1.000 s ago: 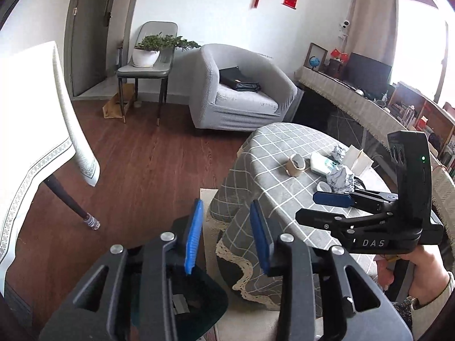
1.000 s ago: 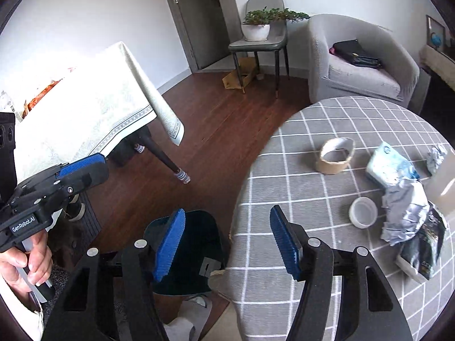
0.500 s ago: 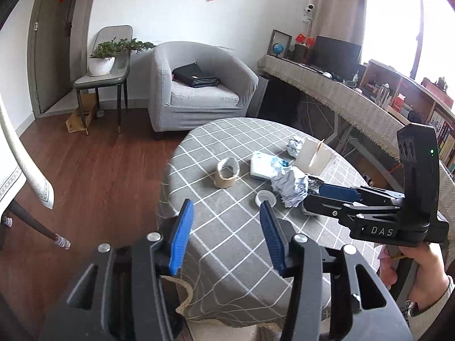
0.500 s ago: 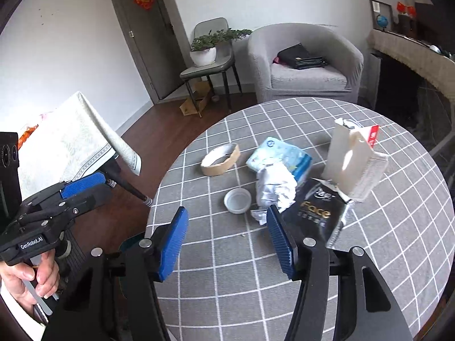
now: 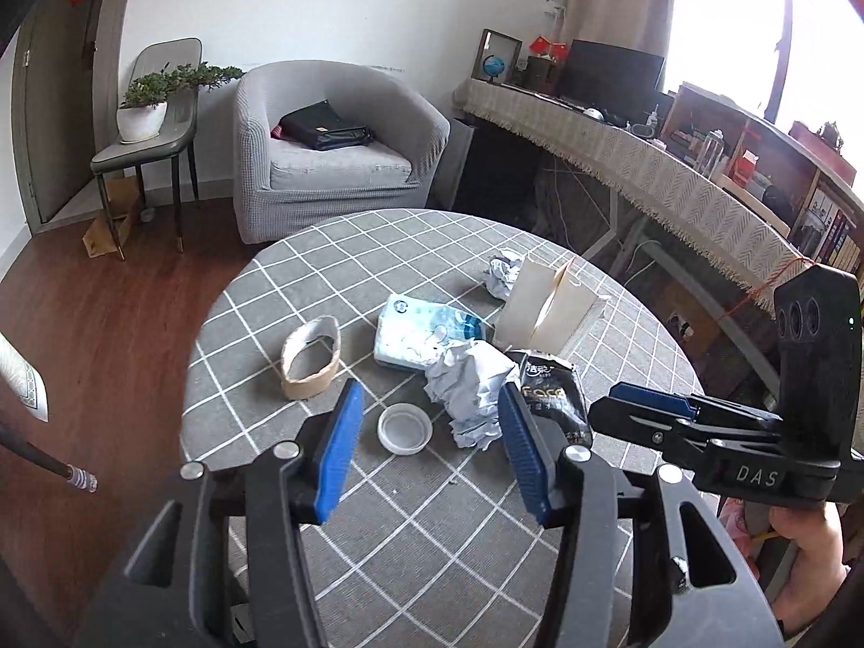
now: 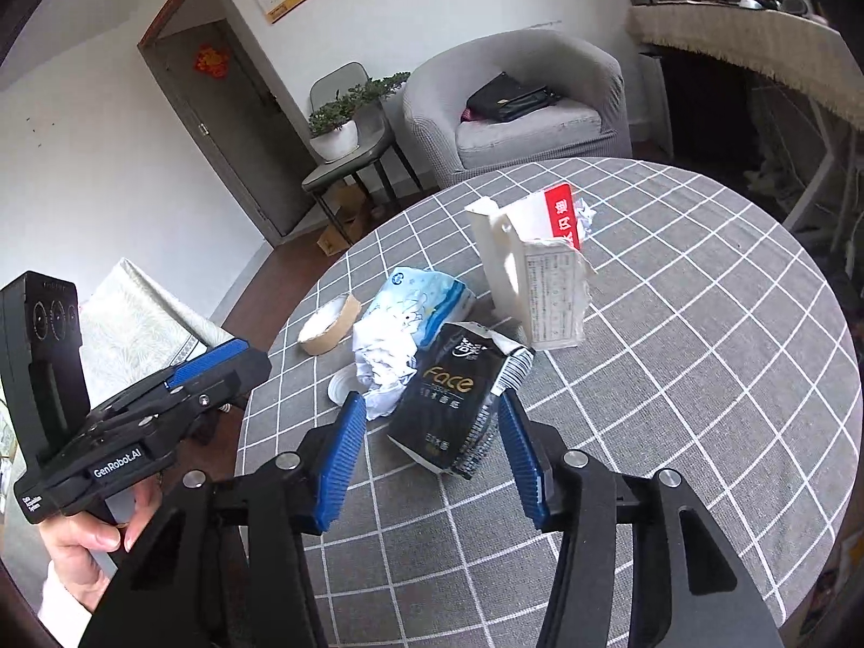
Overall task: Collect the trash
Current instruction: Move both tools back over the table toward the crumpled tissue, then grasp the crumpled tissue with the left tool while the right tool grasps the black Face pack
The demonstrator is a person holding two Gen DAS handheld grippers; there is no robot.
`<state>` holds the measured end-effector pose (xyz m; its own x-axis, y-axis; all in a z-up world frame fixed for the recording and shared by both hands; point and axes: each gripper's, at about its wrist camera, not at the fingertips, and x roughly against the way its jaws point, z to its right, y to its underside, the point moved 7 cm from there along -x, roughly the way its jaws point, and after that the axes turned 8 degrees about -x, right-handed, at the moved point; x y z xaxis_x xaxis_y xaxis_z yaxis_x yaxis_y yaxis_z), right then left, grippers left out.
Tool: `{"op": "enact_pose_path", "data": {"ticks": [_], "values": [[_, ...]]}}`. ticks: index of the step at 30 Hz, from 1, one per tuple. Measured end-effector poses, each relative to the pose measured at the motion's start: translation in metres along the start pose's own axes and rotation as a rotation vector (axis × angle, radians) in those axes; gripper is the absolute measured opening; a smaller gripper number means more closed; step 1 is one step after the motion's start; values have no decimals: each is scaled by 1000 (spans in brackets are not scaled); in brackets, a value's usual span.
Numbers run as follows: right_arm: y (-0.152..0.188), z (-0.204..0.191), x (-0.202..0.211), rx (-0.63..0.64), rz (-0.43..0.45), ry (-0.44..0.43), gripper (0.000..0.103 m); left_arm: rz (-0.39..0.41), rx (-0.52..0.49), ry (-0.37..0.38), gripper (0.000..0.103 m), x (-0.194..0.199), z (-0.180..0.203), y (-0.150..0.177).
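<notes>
Risk lies in crowding: the trash sits in one tight cluster mid-desk (image 5: 302,491); the crumpled paper (image 5: 471,378) touches the black "Face" packet (image 6: 456,397), the blue tissue pack (image 5: 426,335) and lies just beside the white lid (image 5: 405,427); a closing tool could pinch two items or drag a neighbour off the cloth. Left tool (image 5: 426,445): jaws apart, have just been opening, nothing between the pads; it hangs above lid and paper. Right tool (image 6: 426,459): jaws apart, have just been closing, framing the packet, pads not pressing it. The torn white carton (image 6: 532,281) stands upright behind and could topple if nudged; the tape roll (image 5: 311,359) lies apart to the left; both tools work close together and may collide.
</notes>
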<state>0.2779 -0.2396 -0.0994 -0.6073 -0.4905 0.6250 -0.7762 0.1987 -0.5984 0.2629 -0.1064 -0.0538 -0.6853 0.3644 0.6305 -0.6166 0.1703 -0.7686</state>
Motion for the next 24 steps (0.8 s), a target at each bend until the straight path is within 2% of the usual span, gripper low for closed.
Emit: {"op": "enact_pose_path", "data": {"ticks": [4, 10, 18, 19, 20, 24], "values": [[3, 15, -2, -45, -15, -17, 51, -21, -27, 2, 55, -17, 14, -4], [4, 28, -7, -155, -52, -127, 51, -42, -53, -19, 58, -37, 19, -7], [6, 27, -5, -168, -55, -160, 51, -85, -54, -49, 60, -60, 21, -8], [7, 27, -5, -171, -58, -166, 51, -95, -51, -44, 58, -63, 21, -6], [8, 26, -6, -176, -62, -172, 51, -98, -47, -43, 53, -65, 20, -5], [7, 26, -10, -179, -70, -181, 51, -87, -35, -36, 48, -64, 20, -6]]}}
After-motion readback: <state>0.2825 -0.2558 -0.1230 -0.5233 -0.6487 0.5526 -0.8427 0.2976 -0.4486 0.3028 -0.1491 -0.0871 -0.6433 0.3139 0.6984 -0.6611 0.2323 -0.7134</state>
